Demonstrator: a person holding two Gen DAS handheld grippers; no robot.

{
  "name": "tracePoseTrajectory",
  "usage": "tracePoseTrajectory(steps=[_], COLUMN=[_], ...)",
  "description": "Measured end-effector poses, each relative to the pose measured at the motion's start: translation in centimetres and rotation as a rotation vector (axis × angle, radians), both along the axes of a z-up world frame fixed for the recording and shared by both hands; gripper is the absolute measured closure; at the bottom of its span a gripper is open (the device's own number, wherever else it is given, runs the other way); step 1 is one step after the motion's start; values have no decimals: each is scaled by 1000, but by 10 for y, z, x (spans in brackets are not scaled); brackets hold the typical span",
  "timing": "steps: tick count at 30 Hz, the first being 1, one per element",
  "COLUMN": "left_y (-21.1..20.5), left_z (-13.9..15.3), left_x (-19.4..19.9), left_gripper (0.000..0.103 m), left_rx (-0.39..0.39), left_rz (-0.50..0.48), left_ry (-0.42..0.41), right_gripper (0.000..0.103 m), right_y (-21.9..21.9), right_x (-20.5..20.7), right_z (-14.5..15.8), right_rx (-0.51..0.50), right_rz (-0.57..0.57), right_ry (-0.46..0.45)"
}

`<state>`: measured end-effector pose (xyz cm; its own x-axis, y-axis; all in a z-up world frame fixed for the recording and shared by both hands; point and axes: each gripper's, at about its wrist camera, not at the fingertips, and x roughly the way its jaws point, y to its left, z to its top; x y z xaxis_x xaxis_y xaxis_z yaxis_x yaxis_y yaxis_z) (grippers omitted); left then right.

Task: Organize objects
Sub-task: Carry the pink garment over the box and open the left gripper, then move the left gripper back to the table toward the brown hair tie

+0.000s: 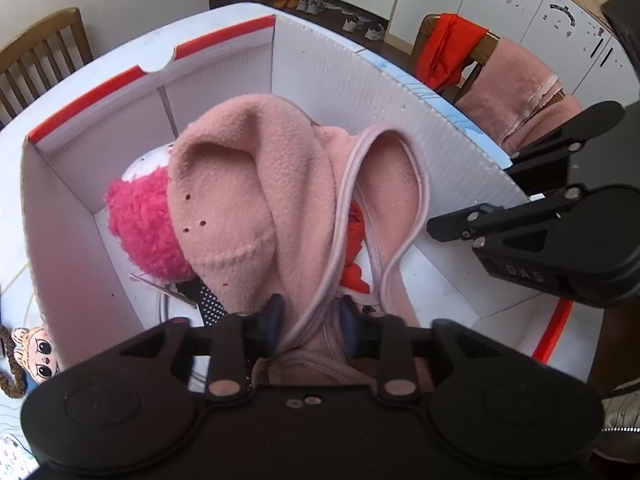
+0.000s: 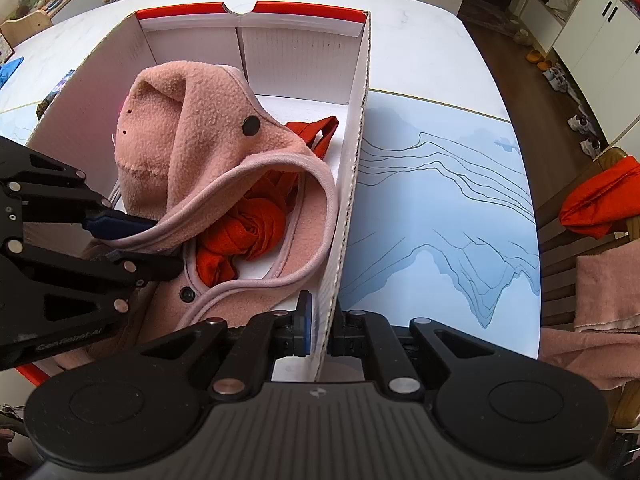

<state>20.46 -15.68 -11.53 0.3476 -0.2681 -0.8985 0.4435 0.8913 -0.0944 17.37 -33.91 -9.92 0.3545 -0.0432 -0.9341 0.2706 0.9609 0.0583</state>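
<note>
A pink fleece jacket lies bunched inside a white box with red rims. My left gripper is shut on the jacket's lilac-trimmed edge, low in the box. In the right wrist view the jacket fills the box over a red knotted cloth, and the left gripper pinches the trim. My right gripper is shut on the box's right side wall, one finger inside and one outside. It shows in the left wrist view at the right wall.
A fuzzy hot-pink item sits under the jacket. A doll face lies left of the box. A blue mountain-print mat covers the table to the right. Chairs with red and pink cloths stand beyond the table.
</note>
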Motion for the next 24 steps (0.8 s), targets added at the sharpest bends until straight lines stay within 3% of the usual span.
tracePoseTrajectory(steps=[3,6,11,24], left_y=[0,4,11,57], left_z=[6,14,31,87], left_x=[-6,-13,-21,-48], left_gripper=[50,40,38,13], left_rx=[-15,-32,-63,-123], left_rz=[-6,9,30,160], left_ry=[-26,-56,-105,-272], right_gripper=[97,97,97,97], right_y=[0,0,0,4], right_x=[0,0,0,0], right_z=[1,0,1,4], right_rx=[0,1,4,-13], right_rz=[-2,-5,-9,-13], right_ry=[1,0,-1,10])
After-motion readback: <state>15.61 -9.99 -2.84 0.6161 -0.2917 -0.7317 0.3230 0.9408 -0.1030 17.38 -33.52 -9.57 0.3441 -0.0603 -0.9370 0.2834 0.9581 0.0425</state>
